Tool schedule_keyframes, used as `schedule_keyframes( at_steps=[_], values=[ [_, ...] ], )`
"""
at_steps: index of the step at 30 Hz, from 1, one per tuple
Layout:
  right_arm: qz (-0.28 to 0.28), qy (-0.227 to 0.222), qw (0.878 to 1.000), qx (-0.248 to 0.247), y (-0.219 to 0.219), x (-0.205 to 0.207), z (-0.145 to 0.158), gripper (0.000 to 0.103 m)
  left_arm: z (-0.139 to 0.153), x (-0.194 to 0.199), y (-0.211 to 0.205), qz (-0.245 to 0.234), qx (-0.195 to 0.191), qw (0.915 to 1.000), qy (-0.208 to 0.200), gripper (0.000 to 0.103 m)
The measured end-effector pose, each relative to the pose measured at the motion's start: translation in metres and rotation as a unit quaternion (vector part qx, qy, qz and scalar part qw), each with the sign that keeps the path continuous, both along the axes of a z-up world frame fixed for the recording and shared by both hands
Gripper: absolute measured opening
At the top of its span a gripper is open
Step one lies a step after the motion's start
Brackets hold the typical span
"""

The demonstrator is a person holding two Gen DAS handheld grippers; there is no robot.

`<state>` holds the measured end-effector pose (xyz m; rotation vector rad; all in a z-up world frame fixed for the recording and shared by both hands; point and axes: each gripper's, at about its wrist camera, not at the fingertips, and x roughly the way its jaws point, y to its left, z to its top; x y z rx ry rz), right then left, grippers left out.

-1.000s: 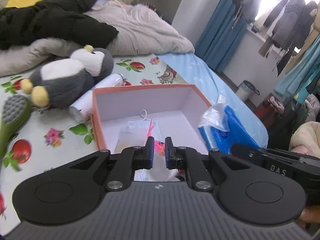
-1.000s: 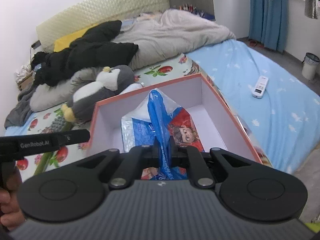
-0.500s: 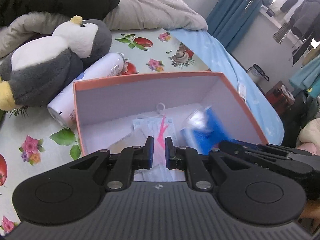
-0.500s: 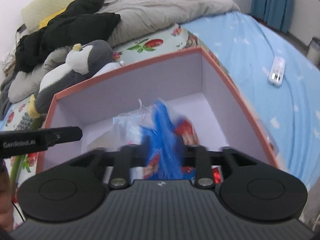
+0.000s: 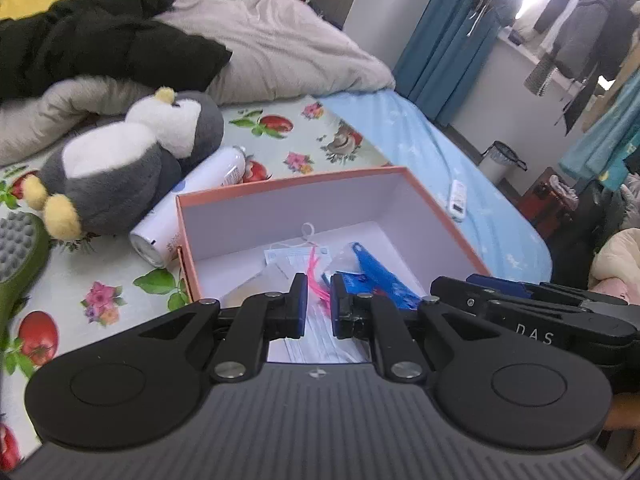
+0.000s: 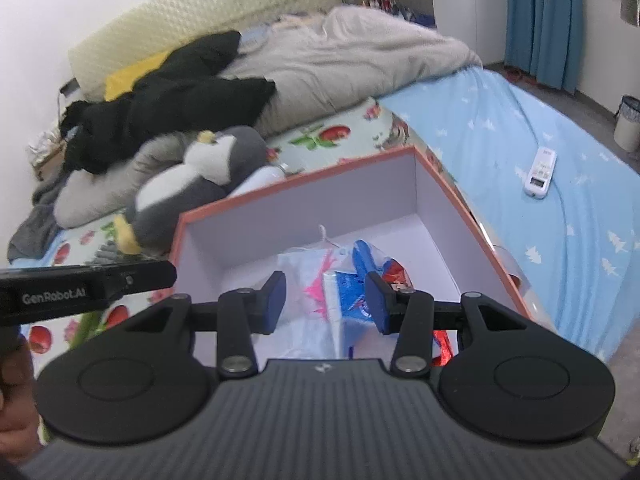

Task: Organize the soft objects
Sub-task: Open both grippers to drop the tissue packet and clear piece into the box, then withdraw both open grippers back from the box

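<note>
An orange-rimmed box [image 5: 288, 186] [image 6: 304, 182] with a white inside stands on the bed. In it lie a blue plastic packet [image 5: 376, 276] [image 6: 352, 288] and a clear bag of white masks with a pink mark [image 5: 296, 256] [image 6: 308, 276]. My right gripper [image 6: 326, 300] is open above the near edge of the box, with the blue packet lying free below it. My left gripper [image 5: 319, 307] is nearly shut and empty at the near rim. A grey and white penguin plush [image 5: 128, 160] [image 6: 200, 184] lies left of the box.
A white spray can [image 5: 192, 204] lies between the plush and the box. A green massage brush [image 5: 16, 252] is at far left. Black clothes [image 5: 100, 28] and a grey duvet [image 5: 280, 48] fill the back. A white remote [image 6: 540, 172] lies on the blue sheet.
My right gripper opened and let go of the blue packet, which now lies in the box. Both grippers pulled back a little from the box.
</note>
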<state>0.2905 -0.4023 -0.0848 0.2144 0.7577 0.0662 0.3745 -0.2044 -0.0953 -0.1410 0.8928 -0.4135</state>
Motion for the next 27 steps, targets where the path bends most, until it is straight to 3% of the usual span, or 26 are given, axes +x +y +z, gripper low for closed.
schedule_keyframes(
  at_steps=[14, 27],
  values=[
    [-0.016, -0.081, 0.997, -0.011, 0.02, -0.12, 0.077, 0.046, 0.09, -0.135, 0.021, -0.019, -0.014, 0.9969, -0.075, 0.014],
    [-0.02, -0.113, 0.993, -0.023, 0.04, -0.215, 0.096, 0.046, 0.128, -0.257, 0.052, -0.011, -0.027, 0.9925, -0.119, 0.014]
  ],
)
